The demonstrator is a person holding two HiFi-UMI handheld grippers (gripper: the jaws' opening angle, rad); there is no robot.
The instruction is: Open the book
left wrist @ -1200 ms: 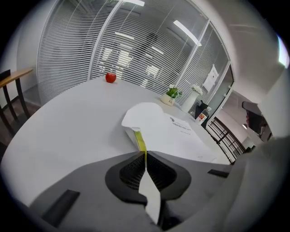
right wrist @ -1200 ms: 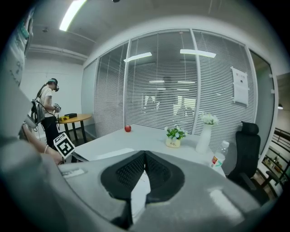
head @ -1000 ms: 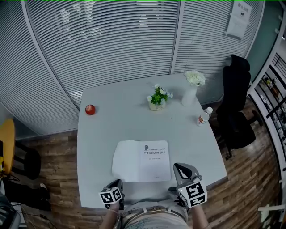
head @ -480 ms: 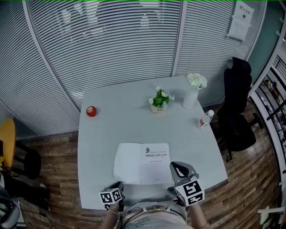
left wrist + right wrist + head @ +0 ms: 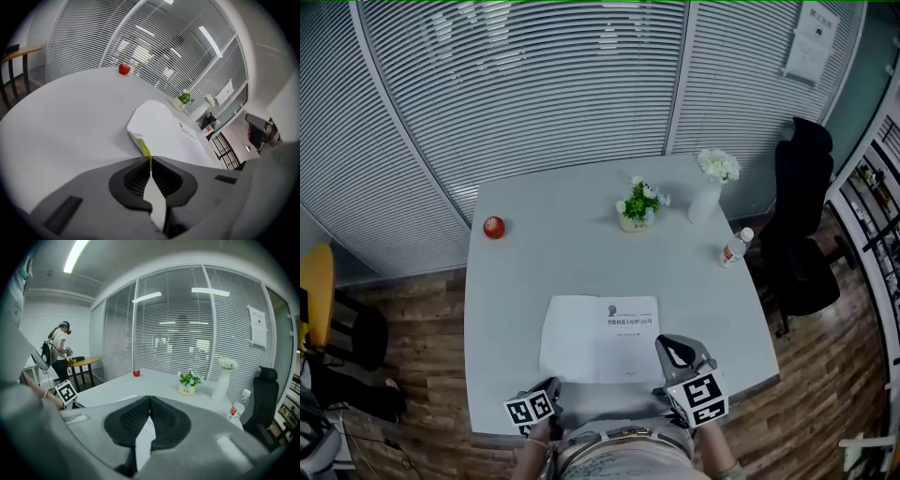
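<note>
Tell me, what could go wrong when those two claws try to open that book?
1. The book lies closed and flat on the table, and the left gripper and right gripper both have their jaws together. A closed tip may just push the book along instead of lifting its cover.
2. The left gripper's tips are close to the book's near corner, so they might catch and crease several pages at once.

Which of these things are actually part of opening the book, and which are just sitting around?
In the job: book, left tongs shut on its near corner, right tongs.
Just lying about: apple, potted plant, vase of flowers, water bottle, office chair.
</note>
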